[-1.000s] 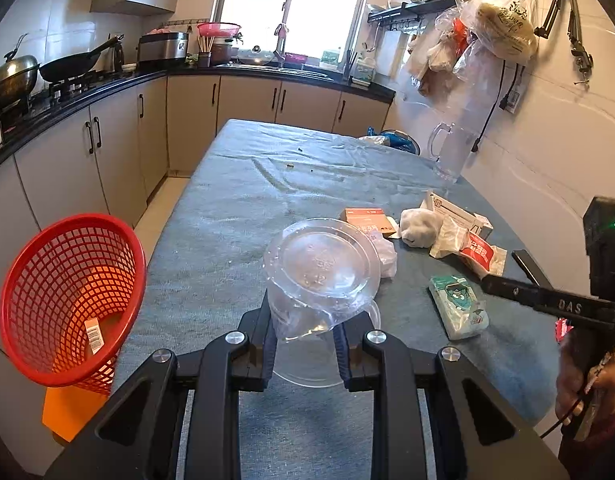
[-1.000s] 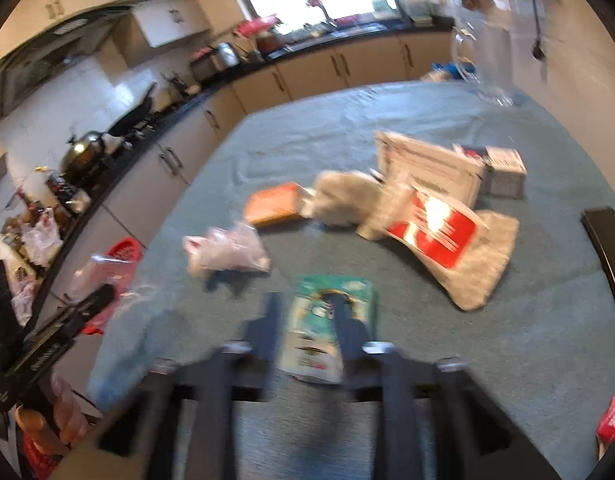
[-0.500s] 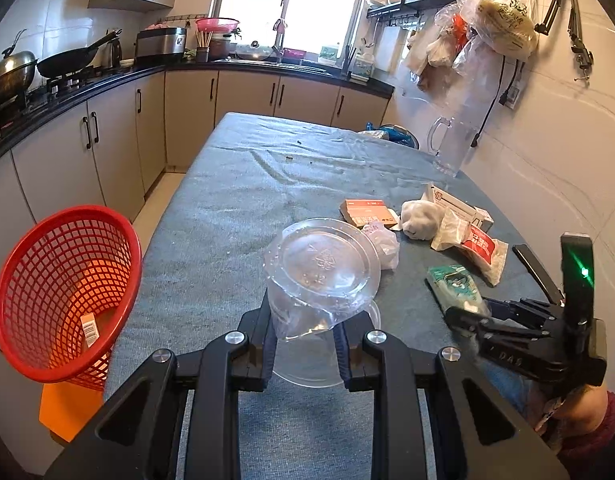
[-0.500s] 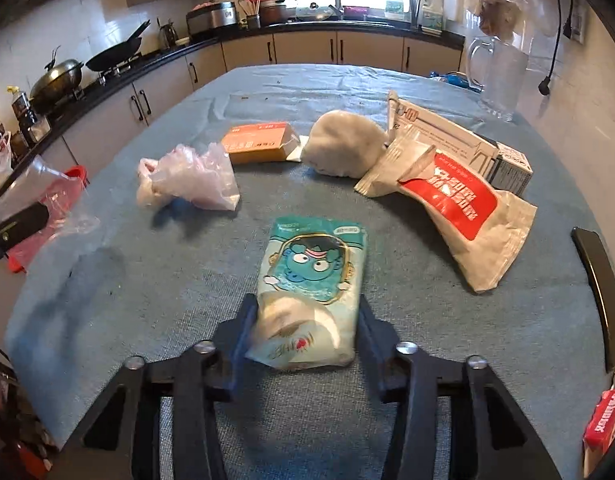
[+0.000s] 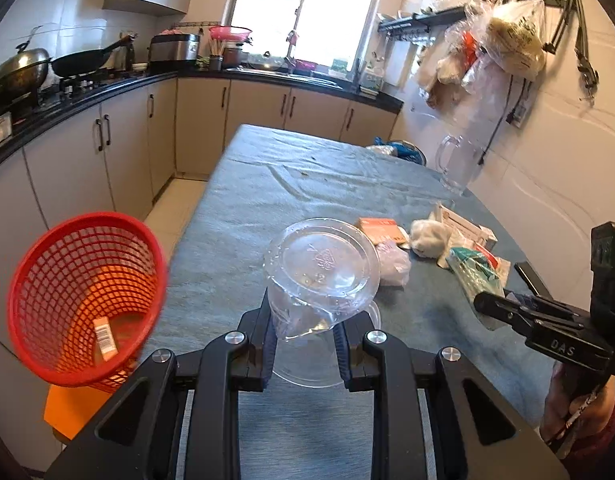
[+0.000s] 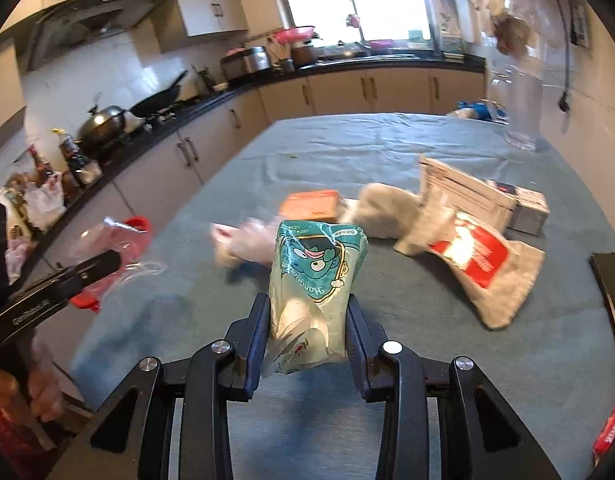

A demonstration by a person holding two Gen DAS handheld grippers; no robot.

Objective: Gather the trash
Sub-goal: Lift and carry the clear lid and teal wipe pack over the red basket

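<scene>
Fingers of the left gripper [image 5: 303, 326] clamped tight on a crumpled clear plastic cup [image 5: 319, 276], held up off the grey-blue table [image 5: 247, 216] at its near left part. Off to the left past the table edge, a red mesh basket [image 5: 83, 300] tipped toward the camera, with one small labelled scrap lying at the bottom. Further right along the table, a loose cluster of rubbish: crumpled pinkish plastic bag [image 6: 243, 242], orange box [image 6: 311, 205] just behind it, white wad [image 6: 381, 210] beside that, then a white carton [image 6: 463, 190] and a grey pouch with a red label [image 6: 479, 260] leaning against it, small grey box [image 6: 527, 208] at the far right of the bunch. Clear jug [image 5: 457, 164] standing well beyond them by the right wall. Right gripper [image 6: 307, 332] has just been closing and now squeezes a teal cartoon-printed packet [image 6: 317, 280], lifted clear of the cloth and standing upright between the pads. Person's hand [image 5: 575, 404] wrapped round that gripper's handle at the near right.
</scene>
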